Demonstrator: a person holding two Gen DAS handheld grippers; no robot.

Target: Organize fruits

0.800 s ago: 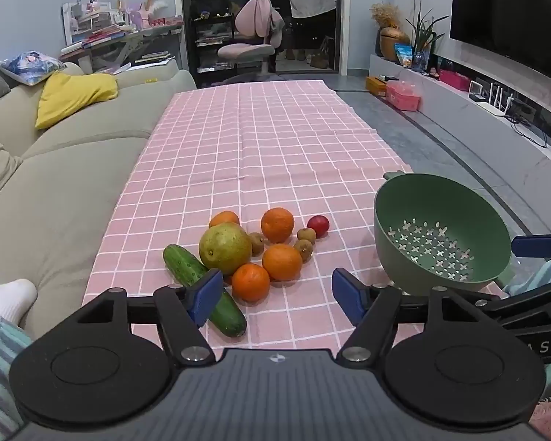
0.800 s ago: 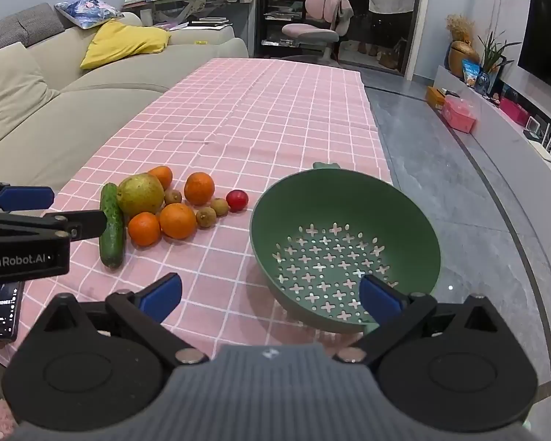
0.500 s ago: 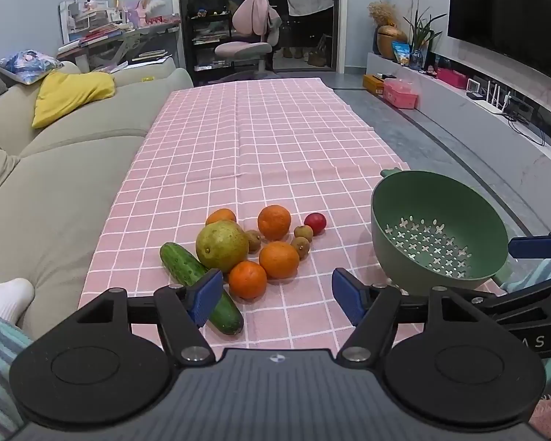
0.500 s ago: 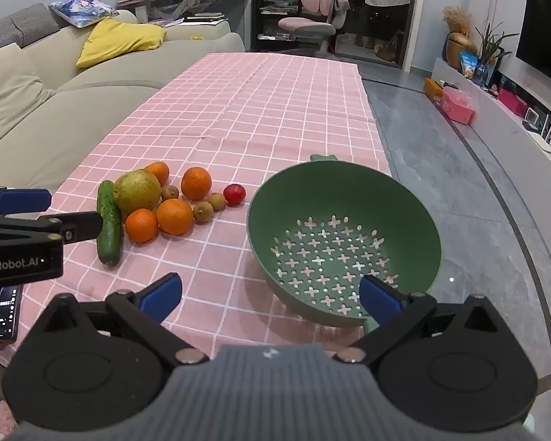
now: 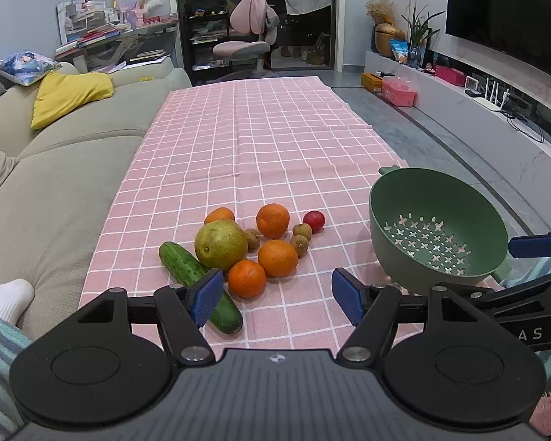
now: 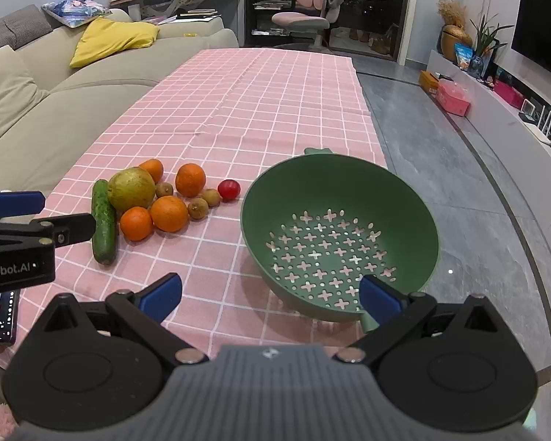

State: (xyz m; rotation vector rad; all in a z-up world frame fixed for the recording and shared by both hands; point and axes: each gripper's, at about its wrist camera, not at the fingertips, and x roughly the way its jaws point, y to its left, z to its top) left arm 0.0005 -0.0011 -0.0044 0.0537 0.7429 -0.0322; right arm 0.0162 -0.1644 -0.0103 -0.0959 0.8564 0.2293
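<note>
A pile of fruit lies on the pink checked tablecloth [image 5: 260,139]: a big yellow-green pomelo [image 5: 220,245], several oranges [image 5: 277,257], small brown kiwis [image 5: 300,244], a red tomato [image 5: 314,221] and a cucumber [image 5: 187,268]. An empty green colander [image 5: 437,231] sits to their right at the table's edge. My left gripper [image 5: 277,297] hovers open just short of the pile, nothing between its fingers. My right gripper [image 6: 270,296] hangs open above the near rim of the colander [image 6: 339,235], beside the fruit pile [image 6: 169,213].
A beige sofa [image 5: 47,169] with a yellow cushion runs along the table's left side. A phone [image 6: 0,316] lies at the near left corner. Grey floor and a low TV shelf [image 6: 496,103] lie to the right. A socked foot [image 5: 5,299] shows at lower left.
Both grippers have pulled back a little; the fruit and colander sit slightly higher and farther in both views. Nothing on the table moved.
</note>
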